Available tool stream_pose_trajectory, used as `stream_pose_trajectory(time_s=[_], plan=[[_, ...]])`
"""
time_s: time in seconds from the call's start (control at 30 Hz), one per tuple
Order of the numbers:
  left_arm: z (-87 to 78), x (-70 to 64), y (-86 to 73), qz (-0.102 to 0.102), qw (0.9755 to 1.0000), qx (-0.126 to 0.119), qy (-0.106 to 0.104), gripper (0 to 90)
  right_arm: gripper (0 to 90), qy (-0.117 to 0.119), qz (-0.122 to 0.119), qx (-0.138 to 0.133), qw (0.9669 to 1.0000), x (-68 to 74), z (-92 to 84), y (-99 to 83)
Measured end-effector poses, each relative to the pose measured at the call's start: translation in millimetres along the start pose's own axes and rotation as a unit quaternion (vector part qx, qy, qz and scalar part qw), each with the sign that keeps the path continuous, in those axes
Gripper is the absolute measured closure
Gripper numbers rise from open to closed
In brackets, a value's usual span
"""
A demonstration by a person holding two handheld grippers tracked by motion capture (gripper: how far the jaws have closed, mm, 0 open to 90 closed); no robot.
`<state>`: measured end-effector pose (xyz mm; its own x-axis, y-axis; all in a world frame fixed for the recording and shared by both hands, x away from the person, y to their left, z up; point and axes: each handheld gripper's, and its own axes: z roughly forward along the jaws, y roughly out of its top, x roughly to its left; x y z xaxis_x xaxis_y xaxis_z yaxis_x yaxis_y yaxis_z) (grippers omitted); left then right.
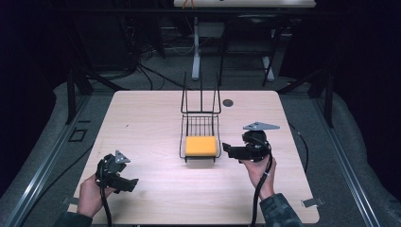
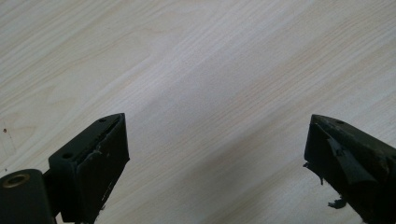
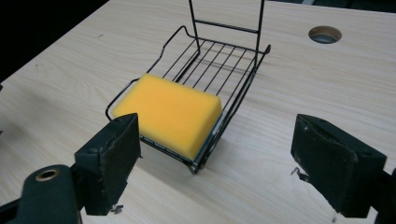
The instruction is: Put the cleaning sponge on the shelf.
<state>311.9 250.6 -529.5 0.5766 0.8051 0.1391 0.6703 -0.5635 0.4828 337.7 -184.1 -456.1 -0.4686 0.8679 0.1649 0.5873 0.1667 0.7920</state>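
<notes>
A yellow sponge (image 1: 201, 145) lies in the near end of a black wire basket rack (image 1: 182, 138) at the middle of the table. The rack's tall wire back stands at its far end. My right gripper (image 1: 226, 149) sits just right of the rack, pointing left toward it, held in a hand. In the right gripper view its jaws (image 3: 215, 120) stand open, with the sponge (image 3: 168, 112) and rack (image 3: 254, 70) ahead of them and nothing between the pads. My left gripper (image 1: 133, 183) rests near the front left of the table. Its jaws (image 2: 217, 119) are open over bare wood.
The light wooden table (image 1: 142, 118) has a round cable hole (image 1: 228, 102) behind and right of the rack, also seen from the right gripper (image 3: 324, 34). Cables trail from both grippers toward the front edge. Dark floor and table legs lie beyond.
</notes>
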Motion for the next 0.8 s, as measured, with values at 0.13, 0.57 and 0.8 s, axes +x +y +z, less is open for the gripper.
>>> stream_pose_trajectory(time_s=[0.13,0.57,0.8], plan=[[0.3,0.0,0.1,0.000,1.0000,0.000,0.000,6.6,13.1,-0.009,-0.010,0.005,0.9999,-4.6,-11.3,-5.9],[0.8,-1.7,0.5,0.003,1.0000,0.002,-0.001,6.6,9.5,-0.043,-0.016,0.033,0.9984,-28.3,-39.7,-40.6],[0.2,-2.5,1.3,0.009,1.0000,0.000,-0.002,6.6,10.1,-0.058,-0.006,0.068,0.9960,-46.2,-45.6,-71.2]])
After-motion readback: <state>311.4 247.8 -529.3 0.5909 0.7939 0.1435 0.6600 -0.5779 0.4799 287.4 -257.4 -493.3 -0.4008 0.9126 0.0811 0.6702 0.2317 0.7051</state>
